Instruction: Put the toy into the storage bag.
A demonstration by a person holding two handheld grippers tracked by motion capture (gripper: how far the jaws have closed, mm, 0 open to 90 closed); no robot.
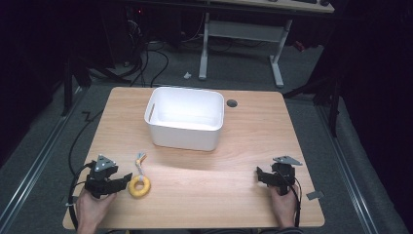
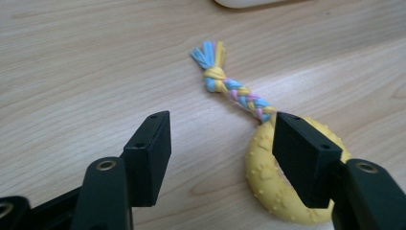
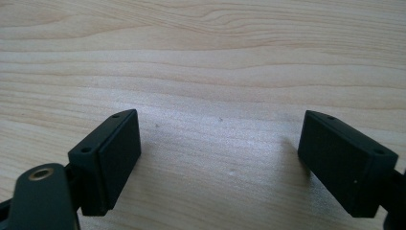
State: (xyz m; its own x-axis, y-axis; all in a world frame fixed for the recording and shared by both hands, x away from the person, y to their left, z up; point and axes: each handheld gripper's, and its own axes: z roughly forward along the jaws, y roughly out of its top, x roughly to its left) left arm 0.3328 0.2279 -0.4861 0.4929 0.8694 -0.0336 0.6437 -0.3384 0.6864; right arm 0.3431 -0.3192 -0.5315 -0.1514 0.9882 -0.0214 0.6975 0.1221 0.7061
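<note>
A yellow ring toy [image 1: 139, 186] with a braided blue, pink and yellow rope tail [image 1: 140, 162] lies on the wooden table near its front left. My left gripper [image 1: 127, 179] is open just left of the ring. In the left gripper view the ring [image 2: 268, 184] sits partly behind the right jaw, and the rope tail [image 2: 234, 88] runs away ahead; the gripper [image 2: 220, 143] holds nothing. My right gripper [image 1: 259, 175] stands open at the front right over bare wood, and the right gripper view shows the gripper [image 3: 220, 148] with empty space between its jaws.
A white plastic bin [image 1: 165, 135] stands at the middle back of the table [image 1: 234, 170]. A round cable hole [image 1: 232, 103] lies to its right. A piece of grey tape [image 1: 314, 195] is stuck near the front right corner. Cables trail on the floor at left.
</note>
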